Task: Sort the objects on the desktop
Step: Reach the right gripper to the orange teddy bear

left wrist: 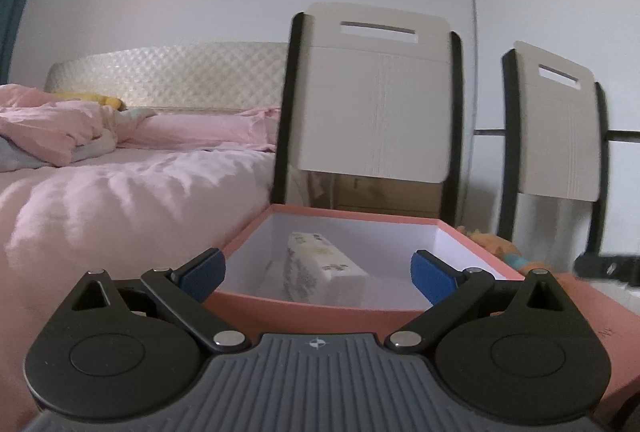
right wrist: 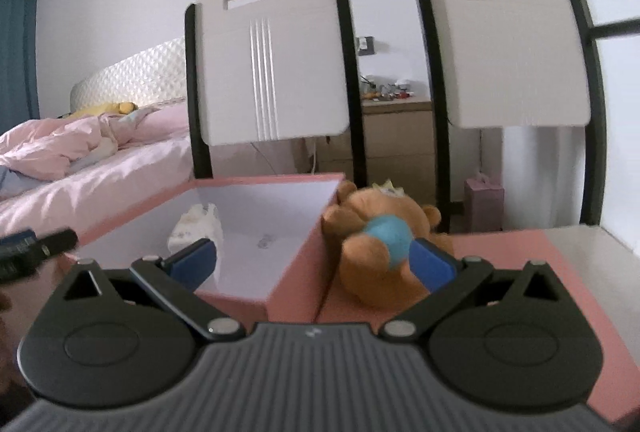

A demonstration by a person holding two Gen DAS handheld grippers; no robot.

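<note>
A pink open box point(left wrist: 320, 308) with a white inside stands on the pink desk. A white printed tissue pack point(left wrist: 320, 268) lies in it. My left gripper point(left wrist: 318, 272) is open and empty, just before the box's near wall. In the right wrist view the box point(right wrist: 296, 272) is at the left with the tissue pack point(right wrist: 196, 228) inside. An orange plush bear with a blue belly point(right wrist: 380, 236) lies on the desk against the box's right wall. My right gripper point(right wrist: 314, 260) is open and empty, its right finger point(right wrist: 434, 266) in front of the bear.
Two white chairs with black frames point(right wrist: 272, 56) point(right wrist: 508, 44) stand behind the desk. A bed with pink bedding point(left wrist: 120, 184) is at the left. The other gripper's dark tip point(right wrist: 36, 248) shows at the left edge. A wooden nightstand point(right wrist: 396, 136) stands behind.
</note>
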